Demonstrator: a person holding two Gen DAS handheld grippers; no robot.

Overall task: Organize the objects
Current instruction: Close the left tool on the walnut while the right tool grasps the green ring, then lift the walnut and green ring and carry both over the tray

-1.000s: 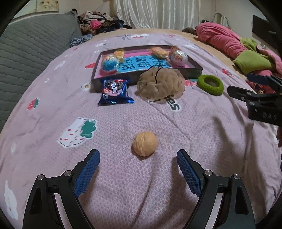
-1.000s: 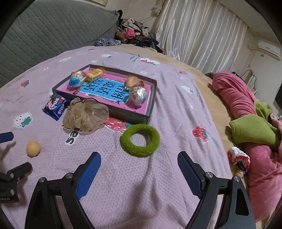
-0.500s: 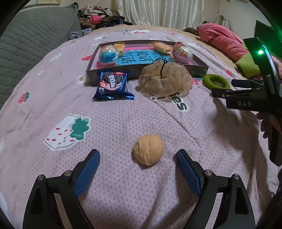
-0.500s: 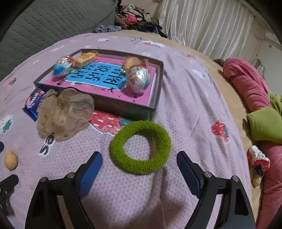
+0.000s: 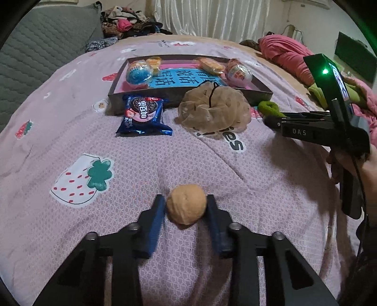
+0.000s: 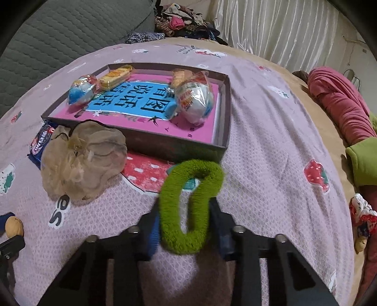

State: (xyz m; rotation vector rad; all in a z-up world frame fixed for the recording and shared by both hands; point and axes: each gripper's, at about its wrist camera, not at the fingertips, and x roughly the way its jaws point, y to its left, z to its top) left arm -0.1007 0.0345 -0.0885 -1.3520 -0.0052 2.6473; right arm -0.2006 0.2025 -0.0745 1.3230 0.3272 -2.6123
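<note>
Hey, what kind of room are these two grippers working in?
Most likely a bedroom. The work surface is a bed with a pink strawberry-print bedspread, a grey padded headboard stands behind it, and loose clothes are piled near the long curtains.

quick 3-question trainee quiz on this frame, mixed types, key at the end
1. True or false: the left gripper is shut on the walnut.
2. What does the right gripper squeeze? A) the beige mesh scrunchie B) the green ring C) the cookie packet
3. Fill in: the two wrapped toy eggs lie inside the ____.

Key: 1 true. 2 B, the ring is pinched into a narrow oval between the fingers. 3 box; the blue egg is at one end, the white egg at the other.
</note>
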